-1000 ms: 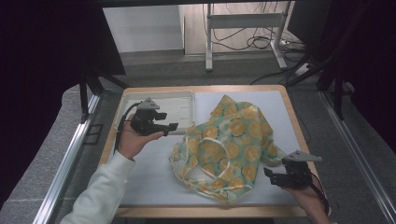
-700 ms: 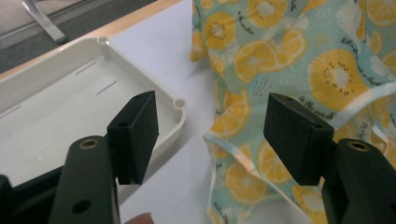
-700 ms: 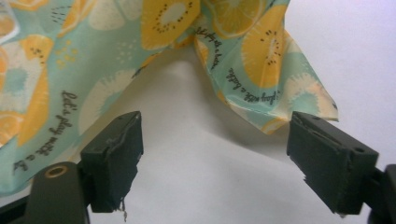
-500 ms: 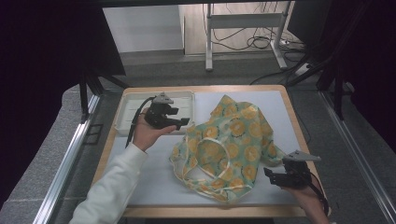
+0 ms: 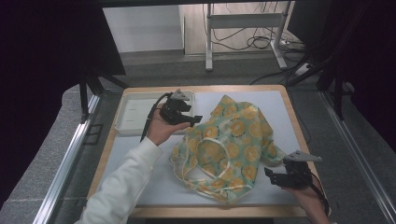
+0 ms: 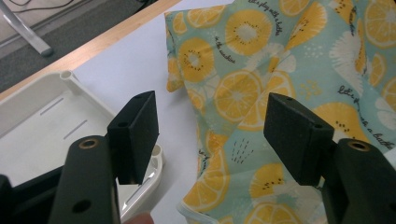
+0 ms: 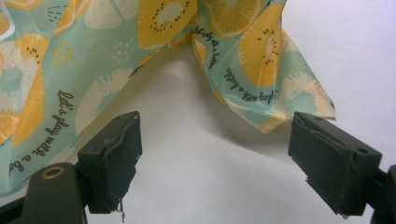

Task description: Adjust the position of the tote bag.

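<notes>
White table covering (image 5: 140, 177) carries a crumpled cloth with orange-slice print (image 5: 229, 149), lying in the middle beside a white tray (image 5: 128, 112). Both the left gripper (image 5: 194, 120) and the right gripper (image 5: 271, 175) have jaws wide apart and hold nothing. I judge the work has hardly begun: the cloth is not grasped yet, and all the straightening or folding is left.

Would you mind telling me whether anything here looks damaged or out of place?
The right gripper has frayed, torn padding on its fingers. The orange-print cloth lies crumpled, not flat, on the table.
</notes>
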